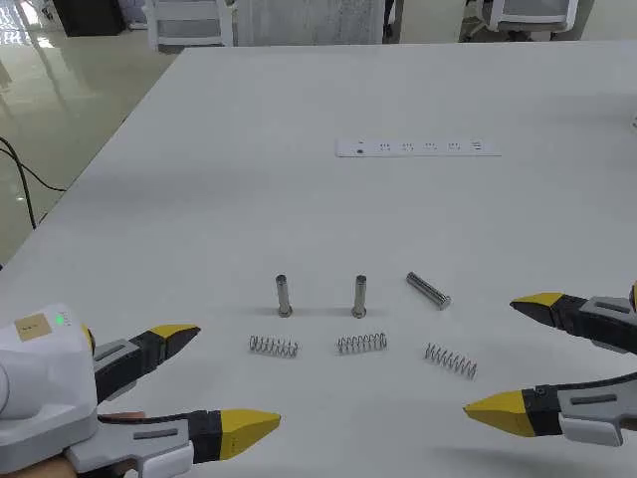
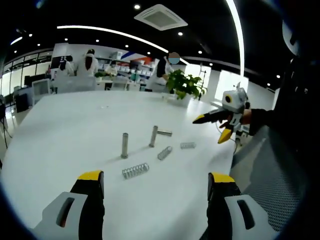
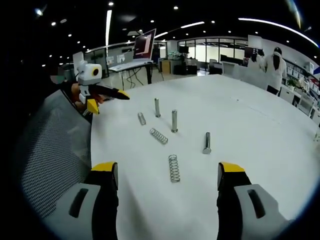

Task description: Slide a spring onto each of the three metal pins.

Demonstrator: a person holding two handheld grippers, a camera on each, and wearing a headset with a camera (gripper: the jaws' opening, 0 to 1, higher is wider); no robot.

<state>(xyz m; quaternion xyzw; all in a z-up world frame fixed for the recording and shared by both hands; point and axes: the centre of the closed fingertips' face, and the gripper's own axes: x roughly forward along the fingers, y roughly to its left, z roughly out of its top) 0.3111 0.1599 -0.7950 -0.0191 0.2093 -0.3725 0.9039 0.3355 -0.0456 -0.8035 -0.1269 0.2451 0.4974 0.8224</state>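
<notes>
Two metal pins (image 1: 284, 297) (image 1: 359, 297) stand upright side by side on the white table (image 1: 418, 219). A third pin (image 1: 428, 290) lies on its side to their right. Three springs (image 1: 274, 346) (image 1: 361, 344) (image 1: 451, 360) lie flat in a row just in front of the pins. My left gripper (image 1: 231, 378) hovers open at the near left, short of the left spring (image 2: 135, 170). At the near right my right gripper (image 1: 495, 356) is open too, with the right spring (image 3: 173, 167) lying ahead of its jaws. Nothing is held.
A white strip with small markings (image 1: 418, 147) lies farther back on the table. The table's left edge (image 1: 90, 169) drops to a shiny floor. Chairs (image 1: 189, 22) stand at the far side. People and a potted plant (image 2: 186, 85) are in the background.
</notes>
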